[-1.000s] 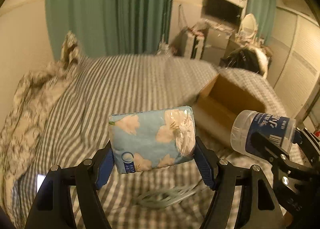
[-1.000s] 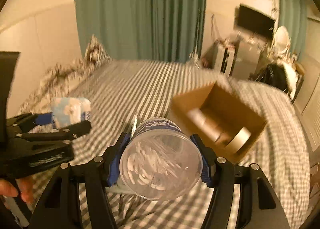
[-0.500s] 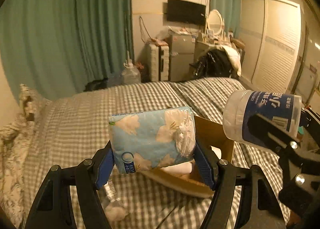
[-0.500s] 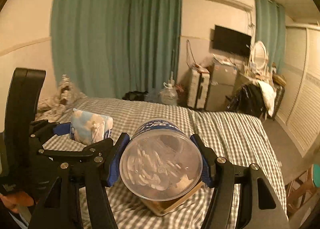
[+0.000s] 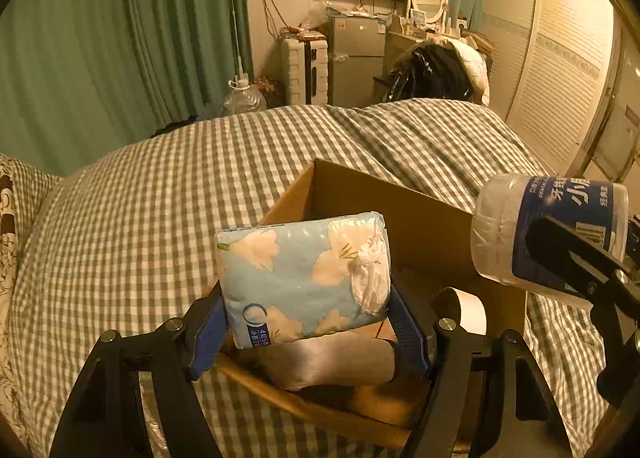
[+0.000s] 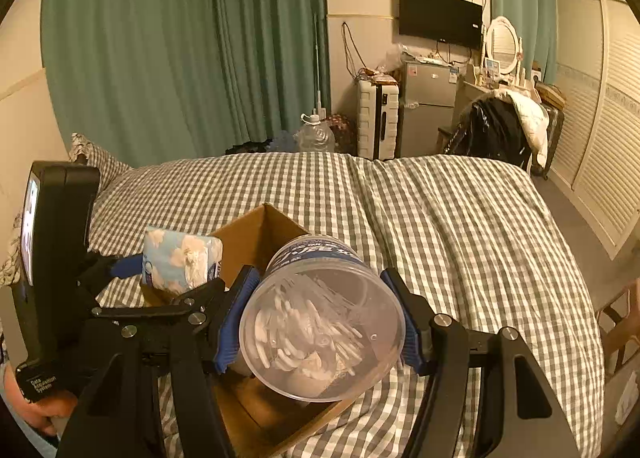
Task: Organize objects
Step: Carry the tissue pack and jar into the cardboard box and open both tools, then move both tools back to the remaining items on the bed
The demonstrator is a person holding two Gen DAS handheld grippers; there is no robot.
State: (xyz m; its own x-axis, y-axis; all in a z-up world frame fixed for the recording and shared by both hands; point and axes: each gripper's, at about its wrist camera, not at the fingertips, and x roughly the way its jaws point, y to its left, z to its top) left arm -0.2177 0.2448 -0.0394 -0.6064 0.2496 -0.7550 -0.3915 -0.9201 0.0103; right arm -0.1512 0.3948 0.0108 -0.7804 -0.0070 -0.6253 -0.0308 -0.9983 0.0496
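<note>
Left tongs [image 5: 306, 322] are clamped on a light blue tissue pack [image 5: 304, 278] with a flower print, blue pads squeezing both short ends. It hangs right over the open cardboard box [image 5: 400, 214] sitting on the checkered bed [image 5: 140, 210]. Right tongs [image 6: 320, 326] are gripping a clear plastic tub [image 6: 320, 330] with a blue label, full of little white picks, lying sideways between the pads. From the left camera the tub sits out at 3 o'clock of the tissue pack, just past the box's right wall. Inside the box there's a roll of tape [image 5: 468, 306] at about 4 o'clock from the pack.
</note>
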